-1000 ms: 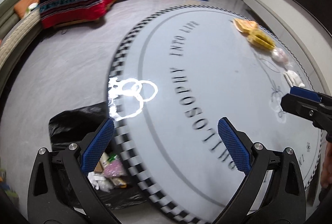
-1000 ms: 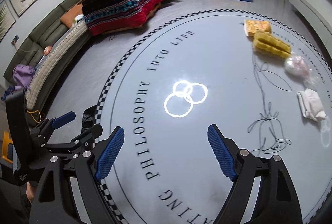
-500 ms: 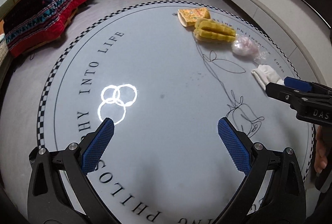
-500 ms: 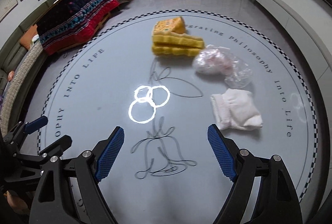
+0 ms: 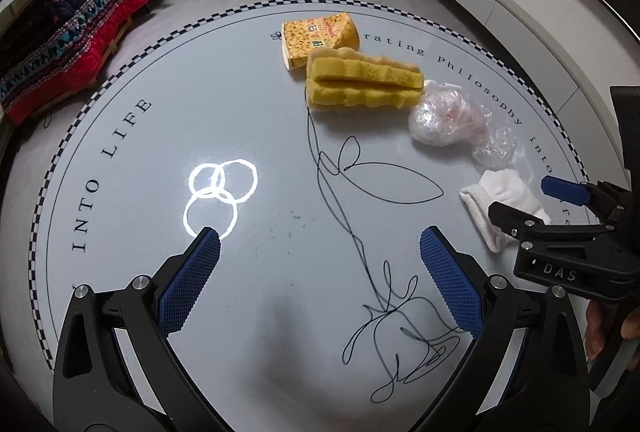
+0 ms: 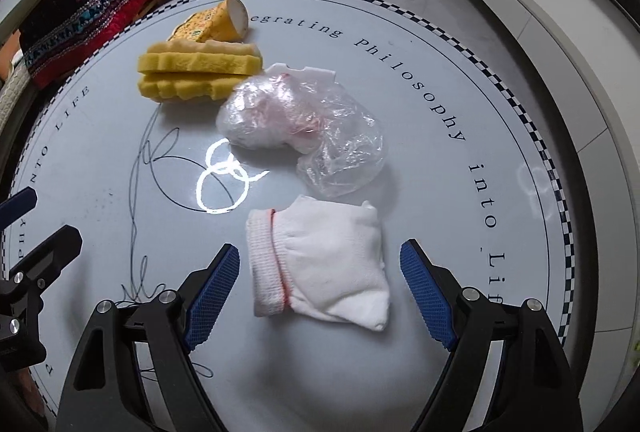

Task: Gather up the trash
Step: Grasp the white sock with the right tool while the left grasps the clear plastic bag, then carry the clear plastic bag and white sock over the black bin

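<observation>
Each claw, the left claw (image 5: 320, 244) and the right claw (image 6: 320, 264), has 2 matte black angular arms fixed with round silver screws, each tipped by a blue cross-hatched rubber pad (image 5: 190, 288), and the right one's black body carries raised "DAS" lettering (image 5: 560, 274).

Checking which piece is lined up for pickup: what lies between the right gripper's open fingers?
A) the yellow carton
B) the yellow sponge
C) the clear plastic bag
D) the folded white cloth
D: in the right wrist view the folded white cloth lies between the open right gripper, untouched by its pads.
</observation>
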The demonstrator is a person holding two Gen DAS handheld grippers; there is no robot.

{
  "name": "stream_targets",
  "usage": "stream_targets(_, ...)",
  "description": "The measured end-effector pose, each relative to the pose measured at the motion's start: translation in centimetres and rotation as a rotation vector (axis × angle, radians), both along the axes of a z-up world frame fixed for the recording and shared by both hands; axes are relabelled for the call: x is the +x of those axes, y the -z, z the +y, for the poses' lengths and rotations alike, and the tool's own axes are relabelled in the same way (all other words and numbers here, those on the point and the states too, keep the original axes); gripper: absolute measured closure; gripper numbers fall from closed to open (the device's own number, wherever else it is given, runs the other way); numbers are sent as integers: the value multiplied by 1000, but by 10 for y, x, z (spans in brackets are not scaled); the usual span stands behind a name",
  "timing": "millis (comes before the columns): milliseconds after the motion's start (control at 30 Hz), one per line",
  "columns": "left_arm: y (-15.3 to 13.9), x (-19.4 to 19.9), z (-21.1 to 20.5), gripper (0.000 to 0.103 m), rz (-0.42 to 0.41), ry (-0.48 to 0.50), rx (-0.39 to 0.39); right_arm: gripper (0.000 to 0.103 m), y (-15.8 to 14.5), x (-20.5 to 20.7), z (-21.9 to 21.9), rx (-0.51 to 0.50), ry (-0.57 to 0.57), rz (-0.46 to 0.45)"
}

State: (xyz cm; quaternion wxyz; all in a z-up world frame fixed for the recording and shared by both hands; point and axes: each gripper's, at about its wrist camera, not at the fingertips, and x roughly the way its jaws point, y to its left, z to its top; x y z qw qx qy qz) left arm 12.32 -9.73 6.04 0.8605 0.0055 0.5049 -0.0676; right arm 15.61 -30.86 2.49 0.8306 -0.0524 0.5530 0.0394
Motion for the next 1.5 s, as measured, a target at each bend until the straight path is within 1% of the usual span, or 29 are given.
stream_targets(167,3,18,-22,6,12,15,-6,21,12,4,-4,-5,-43,28)
stream_targets(200,3,20,-26,6,12,17,-4,26,15,3,-6,13,-53,33)
stream_targets(267,4,24,-34,6,15,21,-11,37,16,2,-12,88,-60,51)
stream_targets(300,4,26,-39,6,18,22,-16,48,15,2,-16,118,-58,56)
stream_targets(333,5,29,-43,6,20,24,-19,66,13,2,-18,113,-55,51)
stream_targets(367,6,31,-49,6,25,29,-23,76,11,1,-20,108,-51,53)
stream_targets(400,7,33,-54,6,31,37,-30,81,9,1,-25,116,-43,56)
stream_targets(433,8,35,-59,6,36,46,-33,84,7,1,-31,121,-33,53)
stream_targets(500,8,38,-69,6,30,43,-38,85,1,2,-45,123,-9,35)
stream_targets(700,14,59,-90,6,54,-24,-109,85,-8,11,-95,199,85,6)
stream_targets(833,18,78,-102,6,73,-73,-139,85,-8,12,-114,234,128,-5)
stream_targets(900,20,88,-106,6,78,-99,-150,85,-6,11,-117,240,133,-8)
stream_targets(1000,27,100,-114,6,90,-119,-132,85,-4,14,-121,249,135,-11)
stream_targets(1100,36,110,-121,6,113,-112,-109,85,-3,15,-122,248,133,-9)
stream_targets(1167,42,110,-125,17,117,-86,-108,85,-3,16,-124,250,133,-8)
stream_targets(1200,41,107,-126,21,96,-74,-97,85,-3,16,-123,249,133,-8)
stream_targets(1267,41,105,-127,34,90,-52,-98,85,-4,14,-123,250,130,-8)
stream_targets(1367,41,100,-124,42,99,-30,-124,85,-7,10,-117,254,124,-11)
stream_targets(1500,35,81,-113,44,95,3,-134,85,-13,3,-106,256,117,-17)
